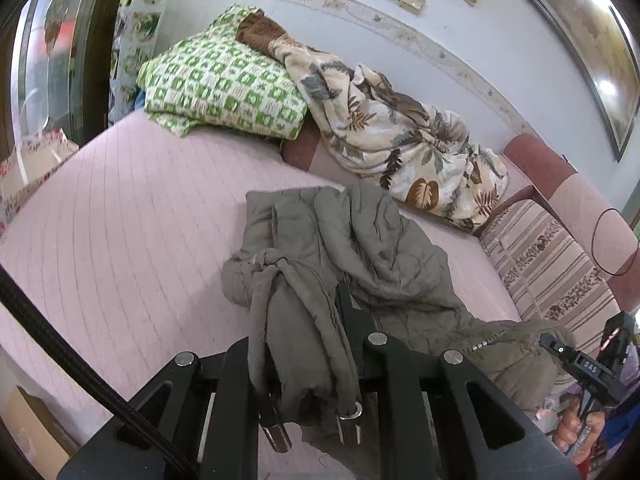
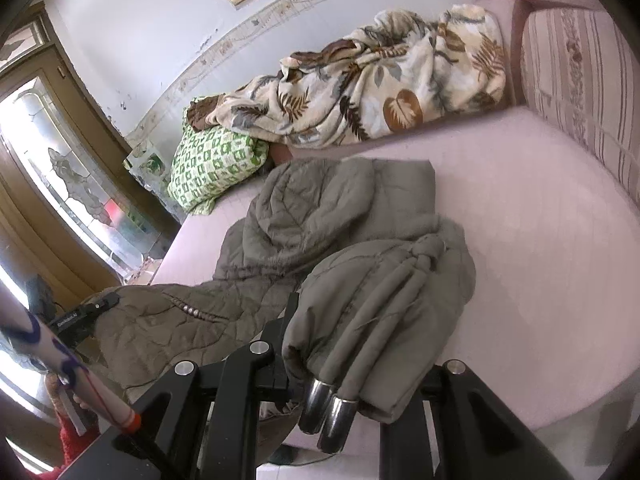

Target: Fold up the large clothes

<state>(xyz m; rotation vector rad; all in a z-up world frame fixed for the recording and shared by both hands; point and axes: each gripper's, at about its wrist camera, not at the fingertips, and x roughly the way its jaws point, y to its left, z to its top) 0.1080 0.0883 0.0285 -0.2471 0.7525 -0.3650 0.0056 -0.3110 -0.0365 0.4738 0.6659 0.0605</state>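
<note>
An olive-grey quilted coat [image 1: 360, 248] lies crumpled on the pink bed [image 1: 120, 220]; it also shows in the right wrist view [image 2: 320, 216]. My left gripper [image 1: 308, 320] is shut on a bunched edge of the coat, with metal-tipped drawstrings [image 1: 352, 420] hanging over it. My right gripper [image 2: 344, 320] is shut on another bunched edge of the coat, with metal cord ends [image 2: 328, 404] hanging down. The right gripper shows at the far right of the left wrist view [image 1: 584, 364], the left one at the left of the right wrist view [image 2: 86, 316].
A leaf-print blanket [image 1: 400, 136] and a green checked pillow [image 1: 224, 80] lie along the wall. A striped cushion [image 1: 548, 268] stands at the bed's right end. A glass door [image 2: 60, 168] is at the left. Bare pink sheet [image 2: 520, 240] lies beside the coat.
</note>
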